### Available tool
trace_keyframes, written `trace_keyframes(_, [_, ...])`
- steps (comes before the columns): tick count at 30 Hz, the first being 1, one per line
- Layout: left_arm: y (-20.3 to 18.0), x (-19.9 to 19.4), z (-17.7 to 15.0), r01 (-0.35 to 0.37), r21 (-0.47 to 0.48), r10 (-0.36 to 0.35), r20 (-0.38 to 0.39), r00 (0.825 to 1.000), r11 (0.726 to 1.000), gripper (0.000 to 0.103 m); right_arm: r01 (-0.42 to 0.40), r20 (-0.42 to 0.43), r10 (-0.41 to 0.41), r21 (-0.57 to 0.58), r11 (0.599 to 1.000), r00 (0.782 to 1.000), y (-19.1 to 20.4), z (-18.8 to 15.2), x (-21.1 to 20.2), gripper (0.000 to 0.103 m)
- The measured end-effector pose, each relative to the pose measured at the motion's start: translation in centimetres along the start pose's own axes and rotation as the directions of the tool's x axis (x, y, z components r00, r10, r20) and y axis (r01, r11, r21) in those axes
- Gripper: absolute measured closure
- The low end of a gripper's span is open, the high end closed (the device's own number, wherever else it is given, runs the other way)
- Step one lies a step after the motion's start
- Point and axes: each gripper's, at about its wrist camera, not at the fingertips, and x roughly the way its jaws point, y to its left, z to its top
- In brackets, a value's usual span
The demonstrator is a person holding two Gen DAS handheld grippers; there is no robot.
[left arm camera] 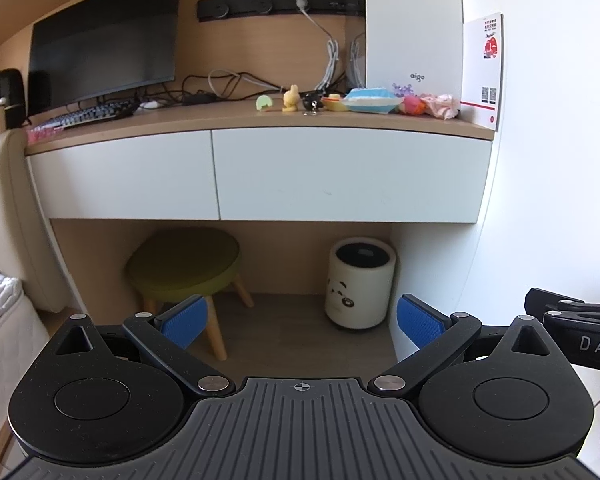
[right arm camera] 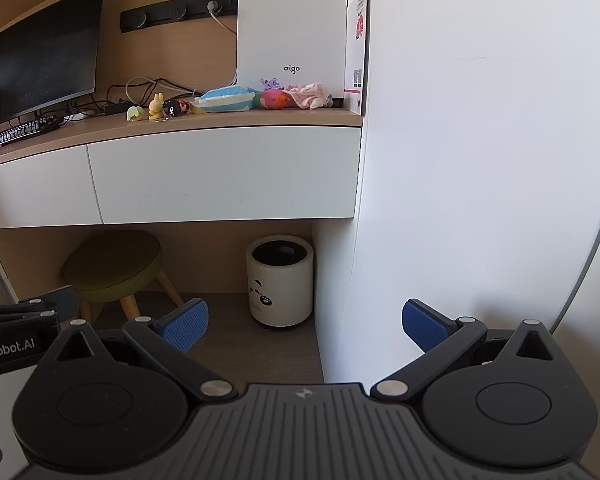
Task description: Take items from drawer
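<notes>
Bright daylight, sharp, fisheye-warped edges

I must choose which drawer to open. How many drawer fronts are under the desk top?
2. The wide right drawer front reaches to the white side panel; the left drawer front sits beside it, under the keyboard. Both are closed. More may lie beyond the left edge.

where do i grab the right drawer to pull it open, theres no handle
Hook the bottom edge of the right drawer from underneath, near its middle. The front is flat and handle-free, and only the lower lip overhangs open space above the bin. Both hand-held grippers are open and well back.
</notes>
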Motion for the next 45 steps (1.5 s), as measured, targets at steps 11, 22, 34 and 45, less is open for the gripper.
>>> trace_keyframes(11, [-0.05,-0.05,-0.21,0.0,-0.005,0.0,-0.003,1.0,1.0,0.0,0.0,-0.008,0.0,0.003,1.0,1.0,0.01,-0.04,0.13,0.0])
trace_keyframes(22, [-0.03,-0.05,-0.34,0.004,-0.003,-0.004,-0.004,1.0,1.0,0.0,0.002,-0.011,-0.002,0.007,1.0,1.0,0.0,-0.14,0.16,0.0])
trace_keyframes(34, [0.37,-0.04,-0.5,0.001,-0.003,-0.001,-0.003,1.0,1.0,0.0,0.003,-0.013,-0.003,0.006,1.0,1.0,0.02,-0.25,0.13,0.0])
trace_keyframes(45, [0.54,-0.01,-0.41,0.008,-0.005,-0.008,-0.004,1.0,1.0,0.0,0.004,-0.014,-0.004,0.005,1.0,1.0,0.14,-0.45,0.04,0.0])
